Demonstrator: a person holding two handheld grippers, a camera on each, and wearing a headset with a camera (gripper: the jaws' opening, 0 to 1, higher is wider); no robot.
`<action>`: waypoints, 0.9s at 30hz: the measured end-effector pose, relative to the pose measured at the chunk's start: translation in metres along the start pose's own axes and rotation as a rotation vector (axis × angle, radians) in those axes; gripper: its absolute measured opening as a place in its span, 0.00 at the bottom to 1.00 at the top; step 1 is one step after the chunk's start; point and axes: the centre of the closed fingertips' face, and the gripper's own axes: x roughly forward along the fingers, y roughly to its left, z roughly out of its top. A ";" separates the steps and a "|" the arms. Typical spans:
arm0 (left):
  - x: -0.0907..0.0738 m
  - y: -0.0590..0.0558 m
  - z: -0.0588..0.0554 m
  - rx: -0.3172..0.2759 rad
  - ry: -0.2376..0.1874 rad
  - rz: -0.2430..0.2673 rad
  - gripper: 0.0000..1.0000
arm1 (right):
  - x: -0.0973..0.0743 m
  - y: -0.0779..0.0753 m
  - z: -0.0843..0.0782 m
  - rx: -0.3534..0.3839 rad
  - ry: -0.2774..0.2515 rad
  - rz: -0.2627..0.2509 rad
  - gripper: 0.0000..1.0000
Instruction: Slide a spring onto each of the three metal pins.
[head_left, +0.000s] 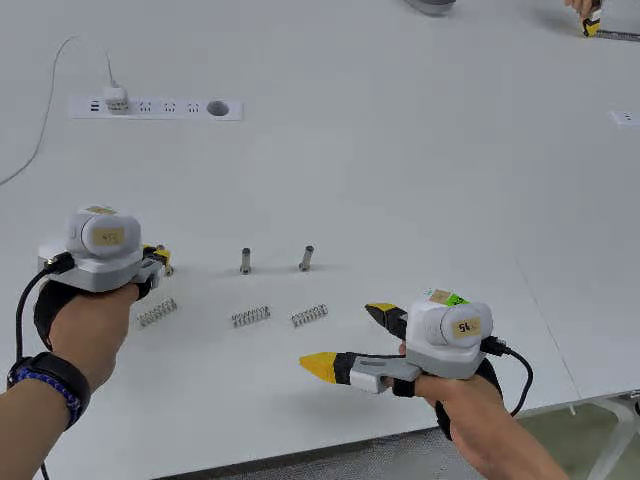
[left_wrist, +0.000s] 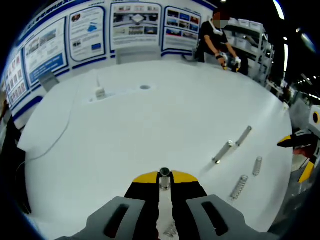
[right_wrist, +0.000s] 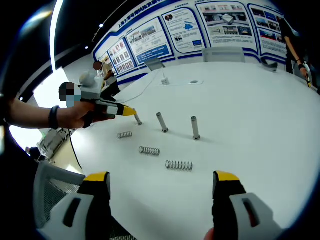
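Note:
Two metal pins (head_left: 245, 260) (head_left: 306, 258) stand upright on the white table (head_left: 400, 180). The third pin (left_wrist: 164, 179) sits between the yellow jaw tips of my left gripper (left_wrist: 164, 175), which is shut on it at the left (head_left: 160, 258). Three springs lie in a row in front of the pins: one (head_left: 157, 312) by the left gripper, one (head_left: 250, 316) in the middle, one (head_left: 309, 315) on the right. My right gripper (head_left: 352, 338) hovers open and empty, just right of and nearer than the right spring (right_wrist: 179, 165).
A white power strip (head_left: 155, 107) with a plug and cable lies at the far left. The table's front edge (head_left: 560, 400) runs close to the right hand. Another person (left_wrist: 215, 37) works at the far side.

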 end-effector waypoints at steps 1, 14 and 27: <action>0.000 0.000 0.000 0.004 -0.001 0.000 0.07 | 0.000 0.000 0.000 0.000 0.000 0.000 0.85; -0.002 -0.007 -0.002 0.034 0.001 -0.006 0.07 | 0.001 0.001 -0.002 0.002 0.002 0.003 0.85; -0.007 -0.010 -0.005 0.046 0.002 -0.009 0.07 | 0.001 0.002 -0.002 0.005 0.001 0.006 0.85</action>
